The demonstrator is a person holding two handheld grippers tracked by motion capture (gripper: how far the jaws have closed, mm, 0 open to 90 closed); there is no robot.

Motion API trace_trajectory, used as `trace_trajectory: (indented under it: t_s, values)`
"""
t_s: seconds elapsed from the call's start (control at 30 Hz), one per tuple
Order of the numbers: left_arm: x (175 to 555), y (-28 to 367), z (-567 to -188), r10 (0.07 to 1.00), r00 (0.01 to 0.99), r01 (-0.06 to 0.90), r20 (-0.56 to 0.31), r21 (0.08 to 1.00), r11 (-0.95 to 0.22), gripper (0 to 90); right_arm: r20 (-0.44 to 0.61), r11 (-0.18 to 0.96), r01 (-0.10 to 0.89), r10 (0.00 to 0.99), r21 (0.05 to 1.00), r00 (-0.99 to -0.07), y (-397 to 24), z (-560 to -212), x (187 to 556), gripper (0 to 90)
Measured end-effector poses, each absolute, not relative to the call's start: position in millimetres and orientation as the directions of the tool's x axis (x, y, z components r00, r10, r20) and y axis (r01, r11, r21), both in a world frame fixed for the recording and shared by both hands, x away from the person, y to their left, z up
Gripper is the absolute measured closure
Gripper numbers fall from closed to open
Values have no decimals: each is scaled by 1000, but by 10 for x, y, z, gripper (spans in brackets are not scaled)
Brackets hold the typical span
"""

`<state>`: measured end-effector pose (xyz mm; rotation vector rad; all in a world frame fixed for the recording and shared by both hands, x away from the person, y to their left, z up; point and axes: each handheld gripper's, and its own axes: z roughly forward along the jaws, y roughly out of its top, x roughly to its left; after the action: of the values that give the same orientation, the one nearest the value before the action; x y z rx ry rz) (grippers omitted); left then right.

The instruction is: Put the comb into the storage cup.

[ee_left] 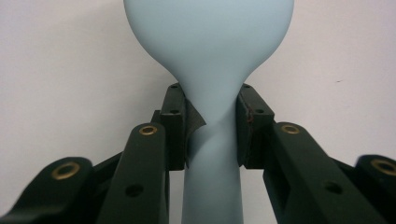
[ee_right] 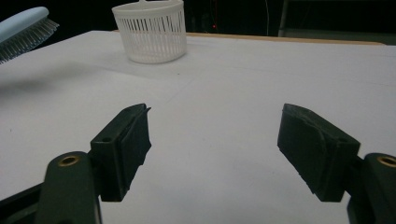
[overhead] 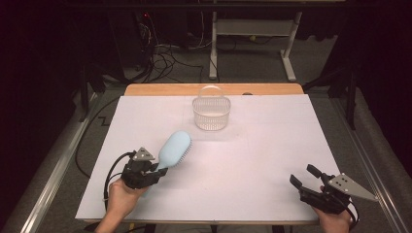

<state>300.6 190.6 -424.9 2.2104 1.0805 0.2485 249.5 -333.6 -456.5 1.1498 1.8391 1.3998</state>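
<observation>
Blue hairbrush point(overhead: 175, 148) clamped in your left gripper point(overhead: 156, 174); keep it level toward the far-edge basket point(overhead: 211, 113), right gripper point(overhead: 304, 180) open.

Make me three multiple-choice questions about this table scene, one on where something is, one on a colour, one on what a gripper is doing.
1. Where is the basket?
A. far middle of the table
B. near right corner
C. under the hairbrush

2. What colour is the hairbrush?
A. red
B. light blue
C. black

3. What is the left gripper doing?
A. hanging open, holding nothing
B. gripping the basket
C. clamping the hairbrush handle

Answers: 1 A, it stands by the far edge in the high view. 2 B, its back is pale blue. 3 C, both pads press the handle in the left gripper view.
</observation>
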Motion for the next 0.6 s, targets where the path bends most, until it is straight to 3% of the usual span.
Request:
trace_trajectory:
  t_s: [0.6]
  values:
    - [2947, 1775, -4259, 720, 681, 604, -136, 660, -447, 692, 68, 107, 297, 851, 949, -522, -3163, -4546, 2468, 242]
